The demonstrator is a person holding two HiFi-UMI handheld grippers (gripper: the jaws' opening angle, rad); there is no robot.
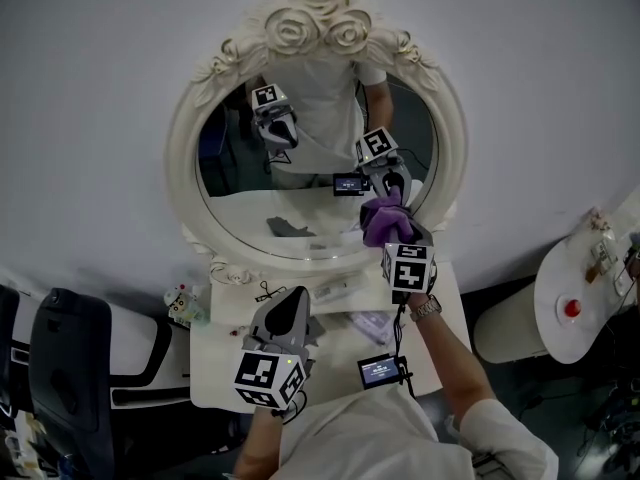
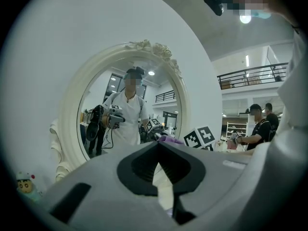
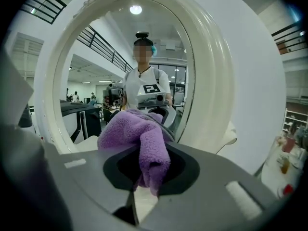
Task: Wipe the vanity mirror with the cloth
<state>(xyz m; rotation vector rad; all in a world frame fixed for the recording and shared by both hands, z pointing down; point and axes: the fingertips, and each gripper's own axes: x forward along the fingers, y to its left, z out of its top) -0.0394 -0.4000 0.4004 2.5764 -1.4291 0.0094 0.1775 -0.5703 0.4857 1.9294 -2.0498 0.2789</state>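
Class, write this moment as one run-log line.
right gripper: shut on cloth | cloth: at mirror lower right | left gripper: shut, empty, above table

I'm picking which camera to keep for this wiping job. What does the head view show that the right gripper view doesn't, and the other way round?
Head view only: the left tool, shut and empty, low over the table, and the carved roses atop the frame. Right gripper view only: the cloth's tail hanging between the right tool's jaws. Both: the purple cloth held up at the vanity mirror.
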